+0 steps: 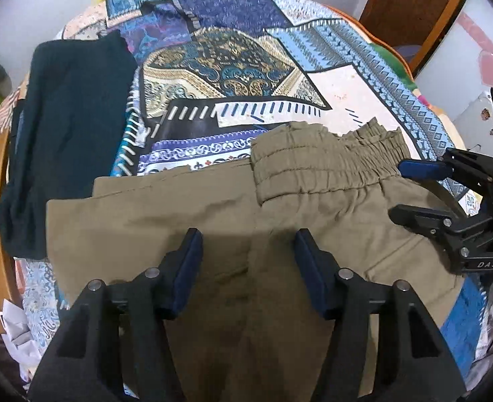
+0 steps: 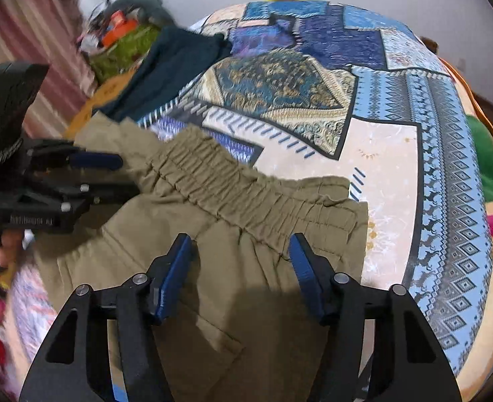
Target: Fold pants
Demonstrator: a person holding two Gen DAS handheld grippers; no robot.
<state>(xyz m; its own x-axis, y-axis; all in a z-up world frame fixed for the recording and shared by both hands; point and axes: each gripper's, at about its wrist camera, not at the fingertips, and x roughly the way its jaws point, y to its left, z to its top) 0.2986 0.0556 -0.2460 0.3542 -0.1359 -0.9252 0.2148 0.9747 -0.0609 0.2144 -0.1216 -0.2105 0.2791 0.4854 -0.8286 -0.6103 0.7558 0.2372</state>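
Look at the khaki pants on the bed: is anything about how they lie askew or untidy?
Yes. The khaki pants are folded unevenly: in the left wrist view one layer's edge sits stepped back from the other at the left end. The elastic waistband runs slanted and ruffled instead of flat.

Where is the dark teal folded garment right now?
The dark teal folded garment lies at the left of the left wrist view on the patchwork bedspread, beside the khaki pants.
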